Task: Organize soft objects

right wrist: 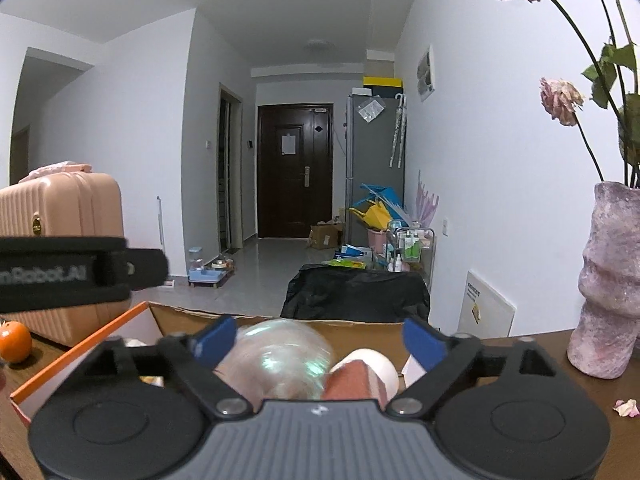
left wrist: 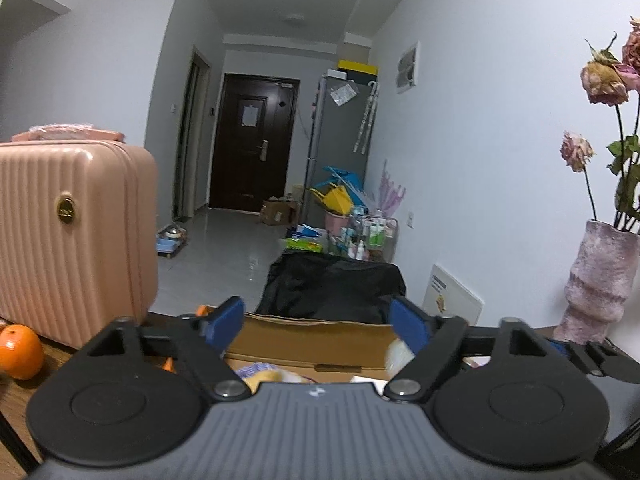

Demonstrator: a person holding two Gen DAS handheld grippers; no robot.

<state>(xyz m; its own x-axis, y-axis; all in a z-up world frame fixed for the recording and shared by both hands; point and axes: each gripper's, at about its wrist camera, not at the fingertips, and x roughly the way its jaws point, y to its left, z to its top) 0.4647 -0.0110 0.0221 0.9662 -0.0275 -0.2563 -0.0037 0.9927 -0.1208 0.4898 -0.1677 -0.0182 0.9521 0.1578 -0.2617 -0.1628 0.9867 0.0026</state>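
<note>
Your 2 grippers hover over 1 open cardboard box [left wrist: 312,344] on a brown worktop [right wrist: 520,364], both pointing down a hallway toward 1 dark door [right wrist: 295,170].

Your left gripper [left wrist: 320,326] stands wide open, its 2 blue pads apart with nothing pressed between them. Below and just ahead of it, inside the box, lie soft things only partly visible: 1 yellowish piece [left wrist: 262,376] and 1 pale rounded piece [left wrist: 398,354] by the right-hand pad.

Your right gripper [right wrist: 320,340] is likewise spread wide, gripping nothing. Between its 2 pads, lower down in the box, sits 1 blurred translucent rounded object [right wrist: 280,356], and just right of that 1 reddish-and-white soft item [right wrist: 360,376]; whether the pads touch either cannot be told.

To the left of both grippers stand 1 pink ribbed suitcase [left wrist: 72,240] and 1 orange [left wrist: 20,350] beside it on the worktop. To the right stands 1 mauve textured vase [right wrist: 608,280] holding wilted roses, 3 blooms [left wrist: 604,80] visible from the left wrist. 1 fallen petal [right wrist: 626,407] lies on the worktop near the vase. Beyond the box, 1 black-draped shape [left wrist: 332,288] sits ahead.
</note>
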